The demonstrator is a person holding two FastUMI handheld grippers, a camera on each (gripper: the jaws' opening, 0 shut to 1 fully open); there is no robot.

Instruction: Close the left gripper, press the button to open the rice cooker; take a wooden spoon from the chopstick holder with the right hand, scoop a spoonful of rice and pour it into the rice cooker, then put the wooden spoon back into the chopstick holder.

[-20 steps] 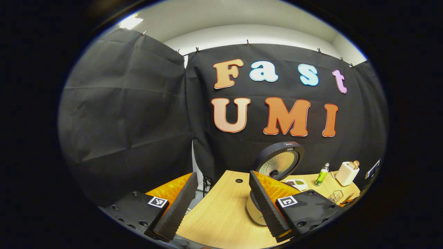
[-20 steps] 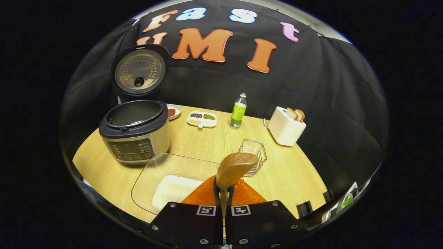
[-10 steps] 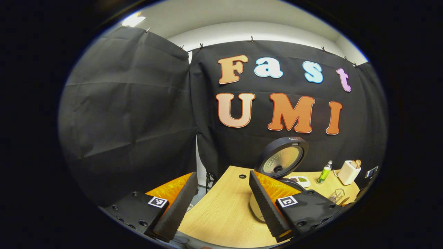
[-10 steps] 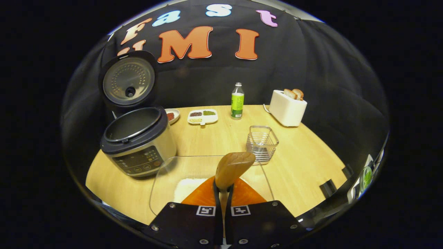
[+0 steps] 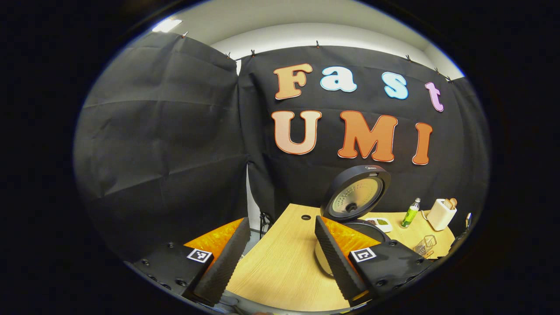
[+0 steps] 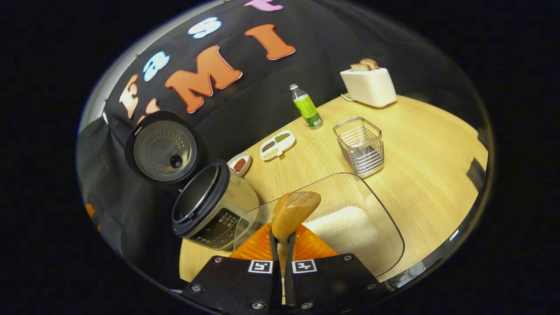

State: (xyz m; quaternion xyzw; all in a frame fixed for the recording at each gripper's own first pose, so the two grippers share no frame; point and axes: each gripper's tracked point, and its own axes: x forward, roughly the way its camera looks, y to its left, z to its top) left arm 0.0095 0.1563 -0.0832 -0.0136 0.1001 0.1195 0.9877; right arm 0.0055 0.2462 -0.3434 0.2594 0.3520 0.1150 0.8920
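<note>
One rice cooker (image 6: 214, 205) stands open on the tabletop (image 6: 420, 144), its round lid (image 6: 162, 146) tipped up behind the empty pot; in the left gripper view the same cooker (image 5: 356, 199) sits just past the left gripper (image 5: 280, 258), whose jaws are spread wide with nothing between them, held off the tabletop's near edge. The right gripper (image 6: 282, 245) has its jaws pressed together on the handle of the one wooden spoon (image 6: 293, 211), its bowl pointing forward over the single clear glass tray (image 6: 385, 218) that holds a white patch of rice (image 6: 343, 227). One wire chopstick holder (image 6: 361, 144) stands empty just beyond the tray. Farther back are one green bottle (image 6: 307, 107), one white toaster (image 6: 369, 85) with two slices of bread, one divided dish (image 6: 277, 144) with three small fills, and one small round saucer (image 6: 239, 164) beside the cooker. Compared with half a second ago, the right gripper view has rolled, so the tabletop now slants and the cooker lies lower left; the spoon's bowl is now over the rice side of the tray, with the grip unchanged. The left gripper's jaws are as wide as before, and its view has shifted only slightly.
</note>
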